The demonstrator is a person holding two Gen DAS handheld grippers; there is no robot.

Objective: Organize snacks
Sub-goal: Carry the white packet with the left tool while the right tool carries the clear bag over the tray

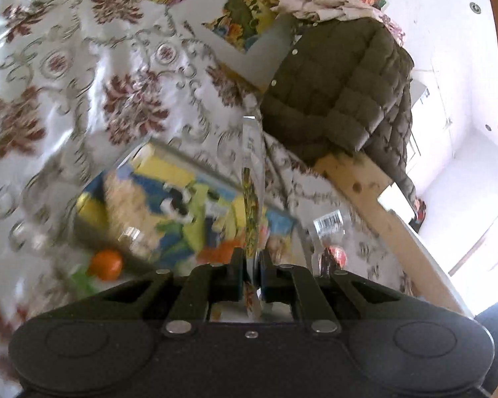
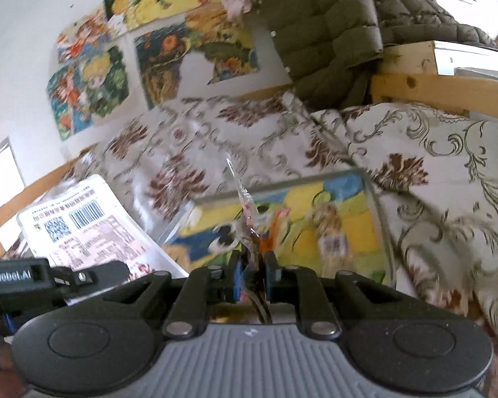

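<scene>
Left wrist view: snack packet [image 1: 251, 195] clamped edge-on in left gripper [image 1: 250, 275], jaws closed flat on its lower seam. Long axis runs straight out along the fingers, clear top seal farthest from the jaws. Held clear of the transparent box [image 1: 169, 195], which lies below and to the left on the floral tablecloth [image 1: 83, 76]. Second packet with barcode [image 1: 328, 229] visible just right of the held one. Orange ball [image 1: 105, 264] near the box's near corner.

Right wrist view: small clear-wrapped snack [image 2: 245, 219] pinched in right gripper [image 2: 251, 275], jaws closed on its lower end, long axis likewise pointing forward and up. Box rim [image 2: 282, 182] directly ahead and below, nearer to this gripper. Left gripper's large white packet [image 2: 83, 225] off to the left, beside the box.

Judgement: both packets must go forward and down, thin edge first, into the box opening.
</scene>
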